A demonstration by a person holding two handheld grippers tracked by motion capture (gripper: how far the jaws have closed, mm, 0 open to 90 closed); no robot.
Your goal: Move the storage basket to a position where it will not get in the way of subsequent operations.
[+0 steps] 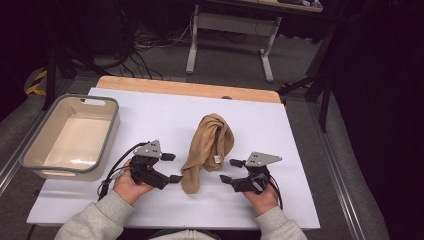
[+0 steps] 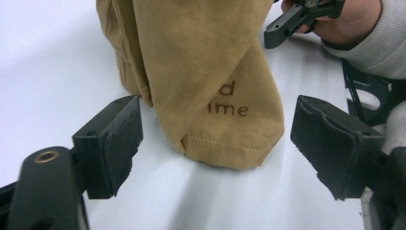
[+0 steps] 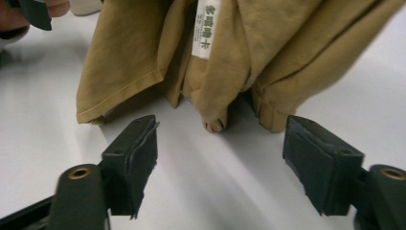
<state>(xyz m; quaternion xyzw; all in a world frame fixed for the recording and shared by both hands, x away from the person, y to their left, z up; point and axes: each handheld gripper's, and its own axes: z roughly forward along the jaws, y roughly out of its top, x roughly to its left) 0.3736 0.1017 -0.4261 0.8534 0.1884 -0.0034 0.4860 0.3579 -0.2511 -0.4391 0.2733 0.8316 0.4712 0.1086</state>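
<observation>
Between my two sets of fingers lies the tan cloth (image 1: 207, 150), bunched on the white desk (image 1: 150, 120). My left fingers (image 2: 119, 139) stand apart, its hemmed end just ahead of them, untouched. My right fingers (image 3: 139, 158) also gape, gripping nothing; the cloth's white label (image 3: 206, 28) hangs beyond them.

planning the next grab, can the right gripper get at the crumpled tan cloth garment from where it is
Probably yes: the right gripper stands open beside the crumpled tan cloth garment, with bare white table cover between them.
</observation>
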